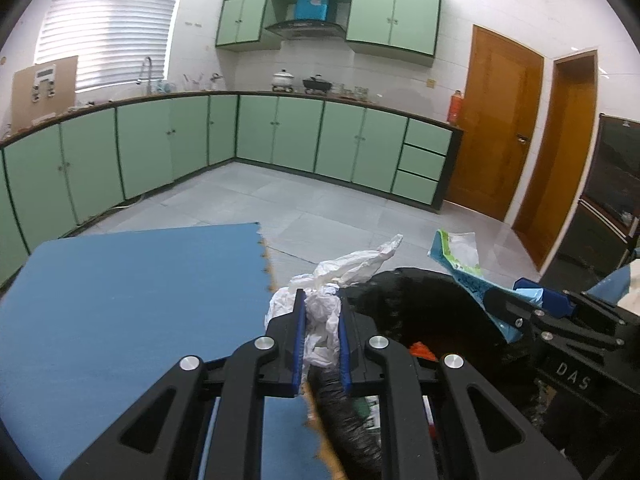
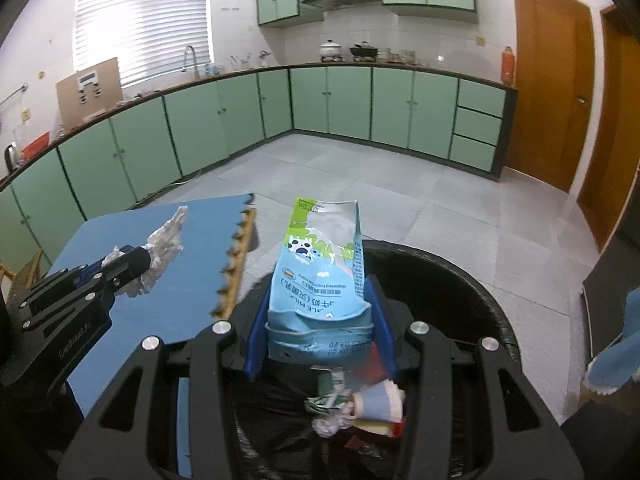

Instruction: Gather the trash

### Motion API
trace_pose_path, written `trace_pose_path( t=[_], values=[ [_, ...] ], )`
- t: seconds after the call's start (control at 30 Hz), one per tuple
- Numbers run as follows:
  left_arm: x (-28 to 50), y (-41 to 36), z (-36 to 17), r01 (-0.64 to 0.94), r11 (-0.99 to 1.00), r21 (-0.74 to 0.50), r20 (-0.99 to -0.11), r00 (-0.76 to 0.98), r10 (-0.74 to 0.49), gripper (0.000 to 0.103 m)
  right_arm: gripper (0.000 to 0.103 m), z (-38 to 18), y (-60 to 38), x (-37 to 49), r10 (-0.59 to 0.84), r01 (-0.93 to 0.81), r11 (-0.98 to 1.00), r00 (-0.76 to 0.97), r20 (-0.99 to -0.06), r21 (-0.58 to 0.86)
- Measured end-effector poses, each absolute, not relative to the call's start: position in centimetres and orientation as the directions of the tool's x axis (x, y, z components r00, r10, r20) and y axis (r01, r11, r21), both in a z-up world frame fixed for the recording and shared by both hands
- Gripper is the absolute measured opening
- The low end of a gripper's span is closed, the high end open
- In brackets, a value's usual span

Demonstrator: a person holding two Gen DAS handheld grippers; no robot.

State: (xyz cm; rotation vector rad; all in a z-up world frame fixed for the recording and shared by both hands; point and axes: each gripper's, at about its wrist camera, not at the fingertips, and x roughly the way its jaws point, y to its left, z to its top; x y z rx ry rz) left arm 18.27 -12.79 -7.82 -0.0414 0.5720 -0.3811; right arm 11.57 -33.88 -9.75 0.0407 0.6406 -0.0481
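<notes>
My left gripper (image 1: 322, 300) is shut on a crumpled white plastic wrapper (image 1: 324, 312), which sticks out past the fingertips over the edge of the black-lined trash bin (image 1: 424, 308). From the right wrist view the same left gripper (image 2: 138, 262) and wrapper (image 2: 166, 244) hang over the blue mat. My right gripper (image 2: 318, 300) is shut on a flattened blue and green milk carton (image 2: 320, 264), held upright above the trash bin (image 2: 476, 300). In the left wrist view the carton (image 1: 460, 256) and right gripper (image 1: 520, 304) sit at the right. Several pieces of trash (image 2: 368, 404) lie inside the bin.
A blue foam mat (image 1: 132, 304) covers the surface left of the bin, with a toothed edge (image 2: 236, 256). Green kitchen cabinets (image 1: 280, 136) line the far walls across a grey tiled floor. Wooden doors (image 1: 496, 120) stand at the right, beside a dark cabinet (image 1: 616, 184).
</notes>
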Motion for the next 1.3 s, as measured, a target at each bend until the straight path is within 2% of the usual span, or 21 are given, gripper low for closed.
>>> trace_pose_path(
  t=[0.53,0.57,0.6,0.63,0.67,0.7,0.73,0.8,0.9,1.3],
  values=[
    [20.7,-20.0,-11.4,0.465,0.862,-0.202,-0.565,0.663,-0.490,0.015,0.043,-13.4,-39.0,13.1,-0.123,0.155,0.988,0.745,-0.655,-0.009],
    [21.0,-20.2,-11.7,0.475,0.853,-0.216,-0.573,0.645,-0.505,0.020,0.044,-13.8,-39.2,13.2,-0.135,0.163,0.986,0.738,-0.661,-0.019],
    [21.4,-20.5,-12.1,0.482,0.846,-0.229,-0.586,0.626,-0.515,0.034,0.048,-14.0,-39.4,13.3,-0.143,0.170,0.985,0.732,-0.666,-0.025],
    [21.7,-20.6,-12.3,0.484,0.842,-0.239,-0.595,0.612,-0.521,0.045,0.054,-14.3,-39.6,13.3,-0.150,0.176,0.984,0.727,-0.670,-0.029],
    [21.8,-20.6,-12.5,0.486,0.837,-0.253,-0.593,0.606,-0.531,0.060,0.066,-14.8,-39.8,13.2,-0.157,0.183,0.983,0.719,-0.678,-0.034],
    [21.7,-20.6,-12.6,0.486,0.834,-0.261,-0.589,0.604,-0.537,0.065,0.071,-14.9,-40.0,13.2,-0.166,0.191,0.981,0.716,-0.678,-0.038],
    [21.7,-20.5,-12.7,0.488,0.831,-0.268,-0.588,0.600,-0.542,0.066,0.072,-15.2,-40.2,13.1,-0.179,0.203,0.978,0.713,-0.678,-0.044],
    [21.8,-20.3,-12.8,0.487,0.830,-0.273,-0.591,0.596,-0.544,0.068,0.082,-15.7,-40.5,13.0,-0.194,0.222,0.974,0.701,-0.686,-0.048],
    [21.8,-19.6,-12.7,0.477,0.836,-0.271,-0.589,0.604,-0.536,0.069,0.087,-16.1,-40.9,12.5,-0.202,0.243,0.969,0.696,-0.688,-0.039],
    [20.0,-13.9,-10.5,0.398,0.888,-0.233,-0.570,0.684,-0.456,0.084,0.095,-14.6,-38.2,11.7,-0.111,0.180,0.983,0.716,-0.690,0.028]
  ],
)
